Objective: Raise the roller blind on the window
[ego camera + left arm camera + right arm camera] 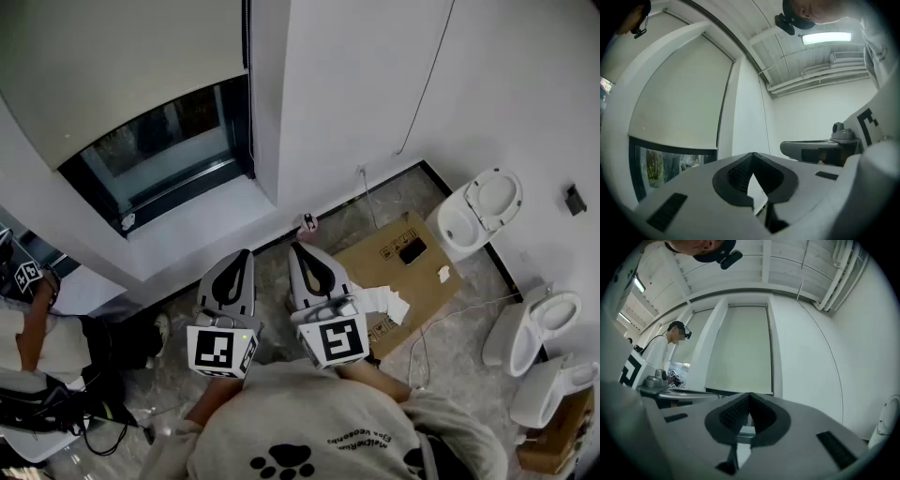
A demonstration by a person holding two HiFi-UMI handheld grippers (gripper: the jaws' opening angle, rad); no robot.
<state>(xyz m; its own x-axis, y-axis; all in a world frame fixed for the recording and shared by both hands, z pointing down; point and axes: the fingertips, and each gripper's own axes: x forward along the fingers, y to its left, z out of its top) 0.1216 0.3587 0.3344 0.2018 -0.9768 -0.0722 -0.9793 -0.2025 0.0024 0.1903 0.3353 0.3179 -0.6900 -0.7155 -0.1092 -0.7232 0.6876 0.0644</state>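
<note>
A pale roller blind (pixel 112 66) covers the upper part of the window, and dark glass (pixel 173 150) shows below its bottom bar. A thin dark pull cord (pixel 249 103) hangs along the window's right edge. Both grippers are held side by side below the sill, apart from the window. My left gripper (pixel 245 255) is shut with nothing in it, and so is my right gripper (pixel 297 247). In the left gripper view the blind (pixel 679 98) and cord (pixel 723 108) stand beyond the shut tips (pixel 752 154). The right gripper view shows the blind (pixel 740 348) straight ahead of the shut tips (pixel 749 394).
A white sill (pixel 202 220) juts out under the window. Flattened cardboard (pixel 398 267) lies on the floor to the right, with white toilets (pixel 483 211) (pixel 534 323) beyond it. Another person (pixel 47 337) stands at the left. A thin cable (pixel 427 84) runs down the right wall.
</note>
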